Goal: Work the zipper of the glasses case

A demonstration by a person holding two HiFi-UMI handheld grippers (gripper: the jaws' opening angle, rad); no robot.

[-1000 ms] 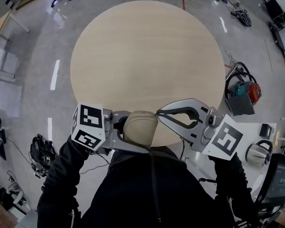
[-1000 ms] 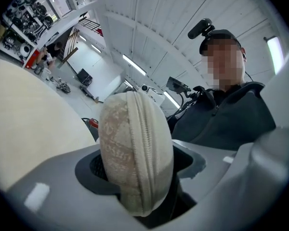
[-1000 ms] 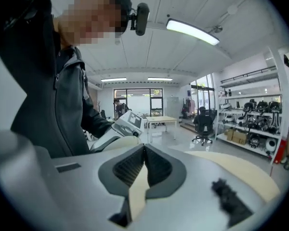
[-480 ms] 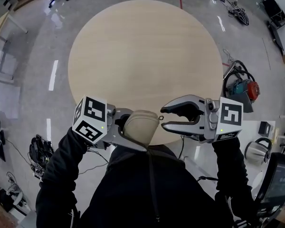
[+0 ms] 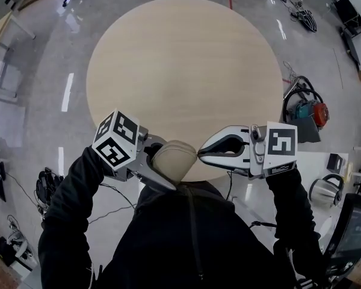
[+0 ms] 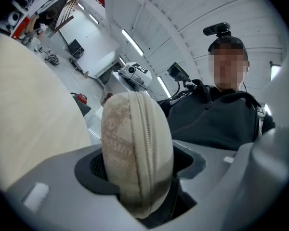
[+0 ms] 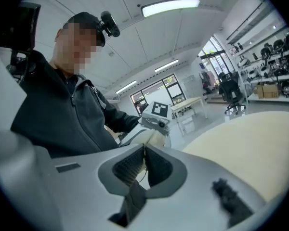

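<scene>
Glasses case [image 5: 175, 160], seemingly light, fabric-skinned and fairly stiff, is hanging at the person's chest with the left gripper [image 6: 143, 165] clamping its flanks, while the right gripper [image 5: 200, 153], jaws just having been closing, is pinching what seems the thin, slip-prone zipper pull [image 7: 144, 154], over the round table's [image 5: 180, 59] near edge.

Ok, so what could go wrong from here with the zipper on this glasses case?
One: the right gripper has just closed at the end of the glasses case; whether it caught the pull of the zipper is unclear, so it may slip off. Two: the left gripper clamps the case in the air by the edge of the table; a hard tug could twist it loose.
</scene>
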